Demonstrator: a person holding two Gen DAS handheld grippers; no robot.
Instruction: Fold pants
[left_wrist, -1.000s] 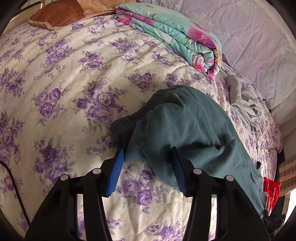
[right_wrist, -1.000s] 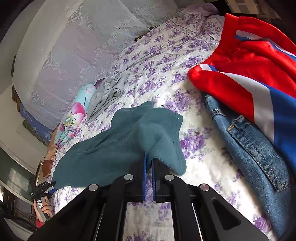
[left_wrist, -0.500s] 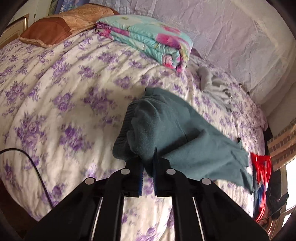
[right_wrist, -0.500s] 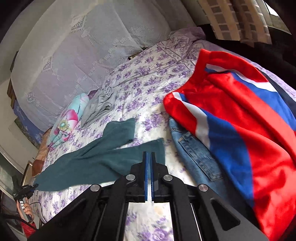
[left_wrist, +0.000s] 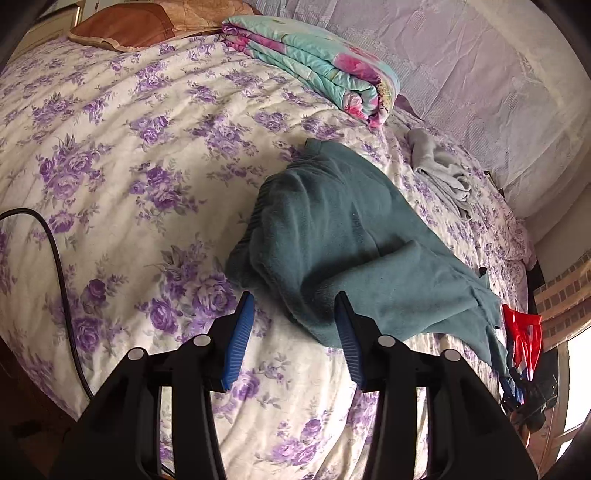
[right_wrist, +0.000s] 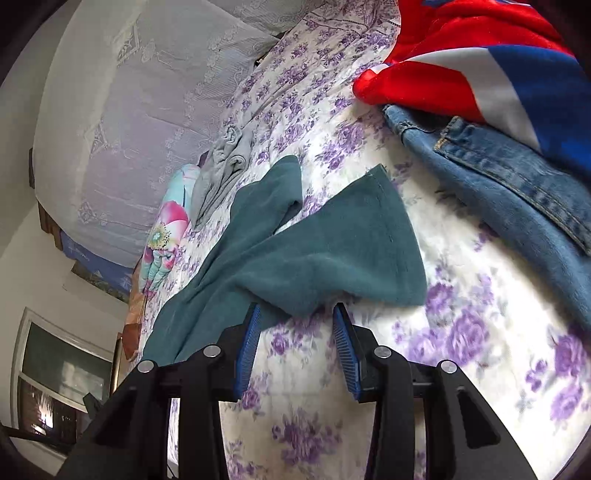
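Opening both the left gripper (left_wrist: 295, 314) and the right gripper (right_wrist: 295, 321), holding nothing, I saw the soft, floppy green pants (left_wrist: 343, 236) lying at twelve o'clock on the bed (left_wrist: 122, 155), best grabbed by their edges.

I count one pair of teal pants (left_wrist: 343, 236), one grey garment (left_wrist: 439, 173), one folded floral quilt (left_wrist: 321, 70), one brown pillow (left_wrist: 133, 26), one pair of jeans (right_wrist: 509, 177), one red-white-blue blanket (right_wrist: 491, 48), and my two grippers.

pants (left_wrist: 343, 236): teal | bedspread (left_wrist: 122, 155): cream, purple roses | quilt (left_wrist: 317, 70): aqua, pink flowers | jeans (right_wrist: 517, 177): blue
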